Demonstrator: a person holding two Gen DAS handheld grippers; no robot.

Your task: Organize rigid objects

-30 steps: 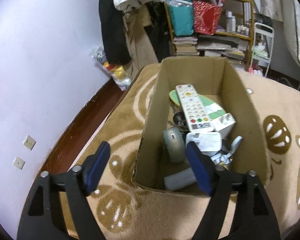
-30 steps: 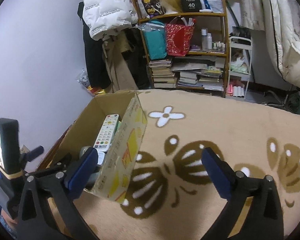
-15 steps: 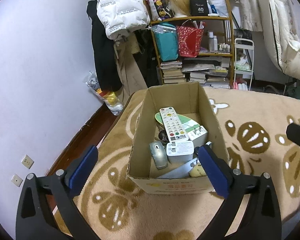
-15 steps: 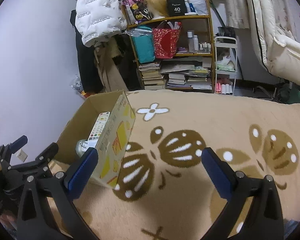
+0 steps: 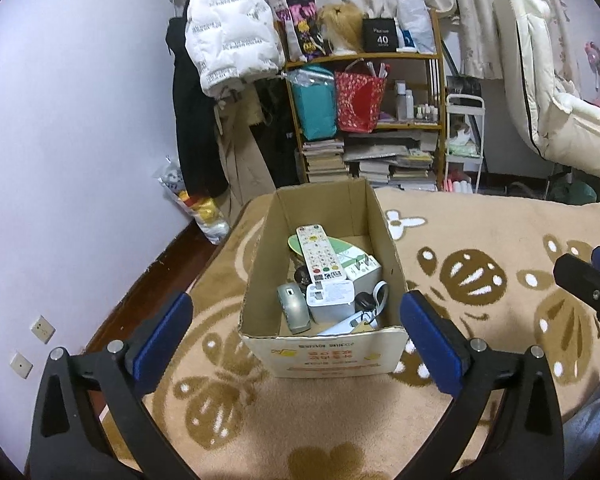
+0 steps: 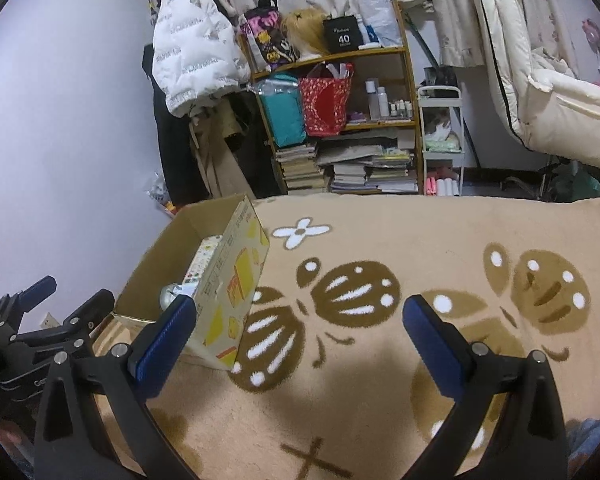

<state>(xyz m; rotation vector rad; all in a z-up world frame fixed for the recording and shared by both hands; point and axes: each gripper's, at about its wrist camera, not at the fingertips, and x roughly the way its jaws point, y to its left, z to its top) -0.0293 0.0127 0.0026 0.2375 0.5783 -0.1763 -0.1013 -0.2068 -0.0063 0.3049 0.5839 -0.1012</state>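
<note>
An open cardboard box [image 5: 324,354] stands on the patterned beige rug. Inside lie a white remote control [image 5: 319,254], a grey mouse [image 5: 294,312], a white adapter box [image 5: 331,300], a green flat item [image 5: 340,246] and other small things. My left gripper [image 5: 296,336] hangs open in front of the box, holding nothing. In the right wrist view the same box [image 6: 228,292] sits at the left, and my right gripper [image 6: 296,338] is open over bare rug, empty. The left gripper [image 6: 56,316] shows at the left edge there.
A shelf [image 5: 364,120] crowded with bags, books and bottles stands beyond the rug. Coats [image 5: 228,36] hang to its left by the lilac wall. A small white cart [image 5: 464,140] and pale bedding [image 5: 560,100] are at the right. Dark wood floor [image 5: 156,276] borders the rug's left edge.
My left gripper has drawn back and up from the box, which now looks smaller and farther. The right gripper has also risen and pulled back, showing more rug.
</note>
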